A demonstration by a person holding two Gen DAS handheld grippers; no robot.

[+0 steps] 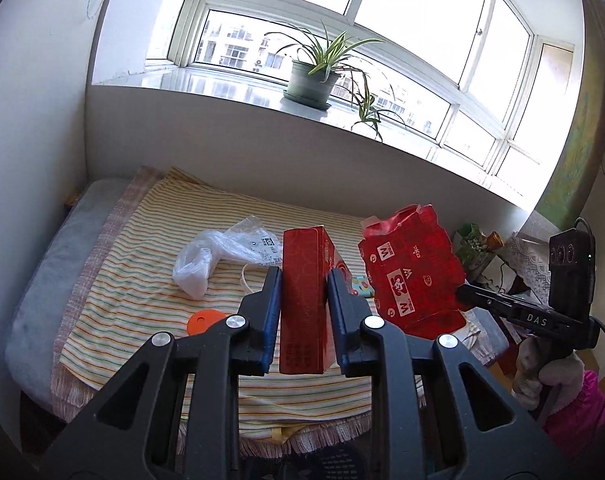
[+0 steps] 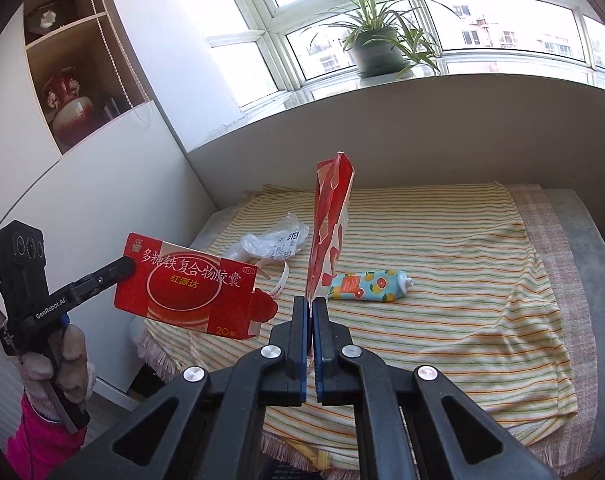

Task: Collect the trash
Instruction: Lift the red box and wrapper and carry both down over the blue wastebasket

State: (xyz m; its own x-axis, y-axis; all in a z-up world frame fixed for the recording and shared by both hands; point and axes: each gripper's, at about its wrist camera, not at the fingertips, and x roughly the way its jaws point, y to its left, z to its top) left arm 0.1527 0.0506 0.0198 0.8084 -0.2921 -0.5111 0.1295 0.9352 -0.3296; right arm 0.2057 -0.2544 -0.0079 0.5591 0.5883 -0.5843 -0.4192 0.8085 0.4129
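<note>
Above the striped cloth (image 2: pixel 442 280), left gripper (image 1: pixel 304 276) clamps a red carton (image 1: pixel 304 300); right gripper (image 2: pixel 309 312) pinches a flattened red wrapper (image 2: pixel 328 220).

The box (image 2: pixel 186 286) was red with yellow lettering, the cloth (image 2: pixel 442 264) striped yellow, orange and green, the tube (image 2: pixel 366 287) teal with oranges.

Striped cloth (image 2: pixel 442 280) bears tube (image 2: pixel 368 287), plastic bag (image 2: pixel 270 244)

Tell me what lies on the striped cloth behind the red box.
Behind the red box held by the left gripper, the striped cloth carries a clear plastic bag, a white strip and an orange disc. The box hides the cloth directly behind it.
</note>
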